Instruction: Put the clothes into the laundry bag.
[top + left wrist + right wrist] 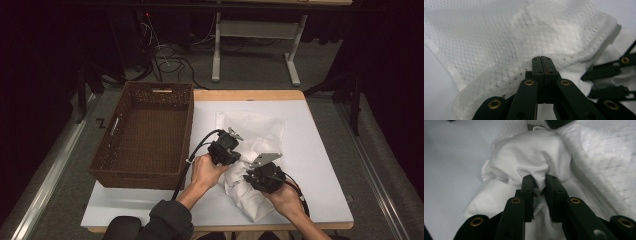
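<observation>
On the white surface [320,150], beside the brown wicker basket [145,135], lies a white mesh laundry bag [499,42] holding a white garment [529,157]. The left tool [541,63], pressed together, pinches the mesh rim; the right tool [539,186] pinches garment folds. Best pull them steadily apart.
</observation>
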